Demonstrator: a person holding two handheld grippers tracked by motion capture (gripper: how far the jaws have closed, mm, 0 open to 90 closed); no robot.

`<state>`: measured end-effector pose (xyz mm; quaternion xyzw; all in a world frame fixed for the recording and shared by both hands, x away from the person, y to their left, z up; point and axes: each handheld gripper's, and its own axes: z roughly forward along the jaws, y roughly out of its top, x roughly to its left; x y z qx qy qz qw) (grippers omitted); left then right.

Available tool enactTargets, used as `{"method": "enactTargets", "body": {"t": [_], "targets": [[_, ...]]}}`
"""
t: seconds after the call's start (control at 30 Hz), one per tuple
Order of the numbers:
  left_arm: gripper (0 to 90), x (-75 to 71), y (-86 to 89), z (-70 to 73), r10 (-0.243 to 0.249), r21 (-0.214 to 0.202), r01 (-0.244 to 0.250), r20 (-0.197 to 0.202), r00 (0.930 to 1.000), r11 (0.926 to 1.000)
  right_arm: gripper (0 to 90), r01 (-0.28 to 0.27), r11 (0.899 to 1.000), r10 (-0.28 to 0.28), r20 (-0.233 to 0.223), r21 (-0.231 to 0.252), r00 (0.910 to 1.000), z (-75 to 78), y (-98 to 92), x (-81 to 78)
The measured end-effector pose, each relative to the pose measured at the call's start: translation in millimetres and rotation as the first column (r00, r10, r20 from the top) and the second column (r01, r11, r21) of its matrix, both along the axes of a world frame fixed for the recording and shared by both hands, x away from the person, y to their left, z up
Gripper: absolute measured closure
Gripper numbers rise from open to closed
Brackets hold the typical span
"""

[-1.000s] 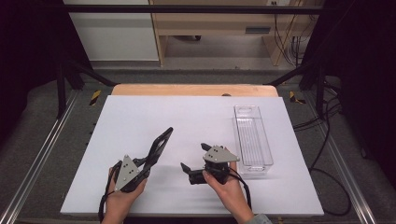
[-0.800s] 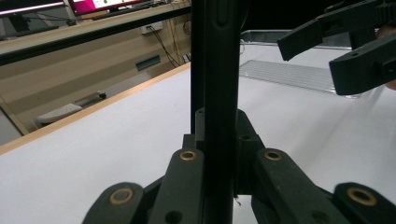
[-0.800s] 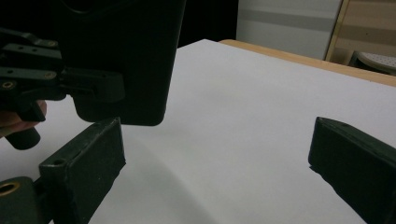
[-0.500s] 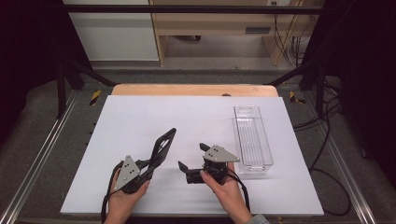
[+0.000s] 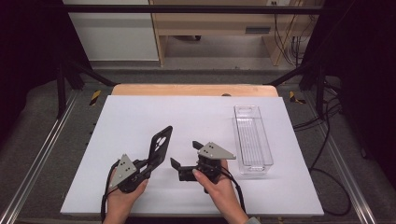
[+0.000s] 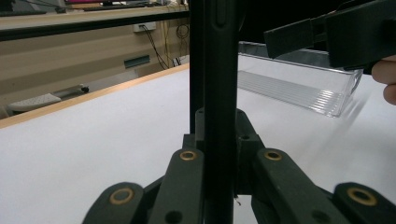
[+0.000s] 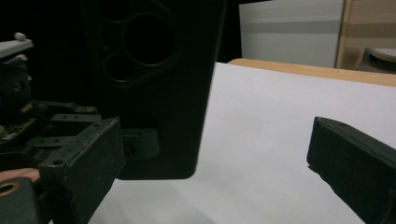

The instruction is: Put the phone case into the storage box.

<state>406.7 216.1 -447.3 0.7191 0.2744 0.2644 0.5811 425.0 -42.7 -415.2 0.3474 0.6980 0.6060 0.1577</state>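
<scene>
Left gripper (image 5: 148, 164) was clamped tight on a black phone case (image 5: 159, 144), pinching it by its lower end so the case stuck up edge-on between the jaws and leaned away over the white table (image 5: 140, 116). In the left gripper view the case (image 6: 219, 93) ran straight up the middle as a thin dark slab, with the pads squeezed against both sides. Just one case that I could count, camera cutouts near its top end (image 7: 140, 51).

Right gripper (image 5: 184, 156) sat just beside the case, jaws spread wide and nothing between them. From the right gripper view its two pads (image 7: 88, 158) stood well apart, the case hanging close ahead of the left-hand one, not touching as far as I could tell.

Count-wise: two grippers, one per hand, one phone case, and one clear plastic bin (image 5: 252, 137) lying lengthwise on the right side of the table, apart from both grippers. Looked empty too.
</scene>
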Motion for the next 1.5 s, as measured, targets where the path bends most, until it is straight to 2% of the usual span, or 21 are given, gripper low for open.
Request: {"method": "enactTargets", "body": {"t": [0.13,0.33,0.7,1.17,1.5], "targets": [[84.9,0.7,4.0,0.7,0.007,-0.021,-0.007,-0.009,0.9999,0.9998,4.1,-0.015,1.0,0.015,0.009,-0.001,0.9999,9.2,13.3,0.6],[84.9,1.8,7.0,0.4,0.017,-0.044,-0.018,-0.024,0.9996,0.9989,3.8,-0.022,1.0,0.022,0.018,0.004,0.9996,18.7,22.4,0.8],[84.9,2.3,6.6,-0.5,0.013,-0.049,-0.014,-0.034,0.9993,0.9987,3.5,-0.043,0.999,0.043,0.028,0.021,0.9987,31.9,34.8,1.1],[84.9,0.7,3.5,0.2,-0.009,-0.052,0.007,-0.026,0.9996,0.9986,2.9,-0.017,1.0,0.016,0.02,0.023,0.9997,30.6,40.7,7.8],[84.9,-0.9,1.1,1.2,-0.02,-0.048,0.019,-0.02,0.9996,0.9987,2.9,-0.019,0.998,0.02,-0.004,0.067,0.9998,29.1,49.6,13.0]]}}
